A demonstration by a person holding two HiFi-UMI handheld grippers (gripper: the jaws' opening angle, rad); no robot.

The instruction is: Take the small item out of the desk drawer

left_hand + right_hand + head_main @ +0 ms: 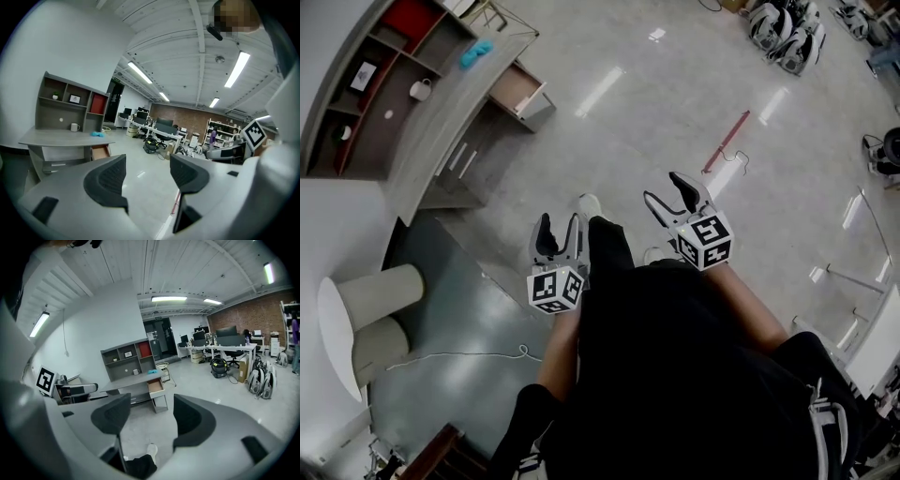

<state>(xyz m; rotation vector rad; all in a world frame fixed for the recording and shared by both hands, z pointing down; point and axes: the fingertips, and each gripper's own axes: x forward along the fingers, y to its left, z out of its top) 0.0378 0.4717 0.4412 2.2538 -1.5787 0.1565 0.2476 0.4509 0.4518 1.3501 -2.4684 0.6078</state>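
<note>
drawer open, left gripper and right gripper empty.

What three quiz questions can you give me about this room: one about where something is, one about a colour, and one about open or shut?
1. Where is the white mug? A on the floor; B on the desk; C on a chair.
2. What colour is the bright shelf compartment? A green; B yellow; C red.
3. How is the desk drawer? A pulled open; B shut; C lying on the floor.
Answers: 1 B, it stands on the desk top. 2 C, its back panel shows red. 3 A, it sticks out and its wooden inside shows.
</note>
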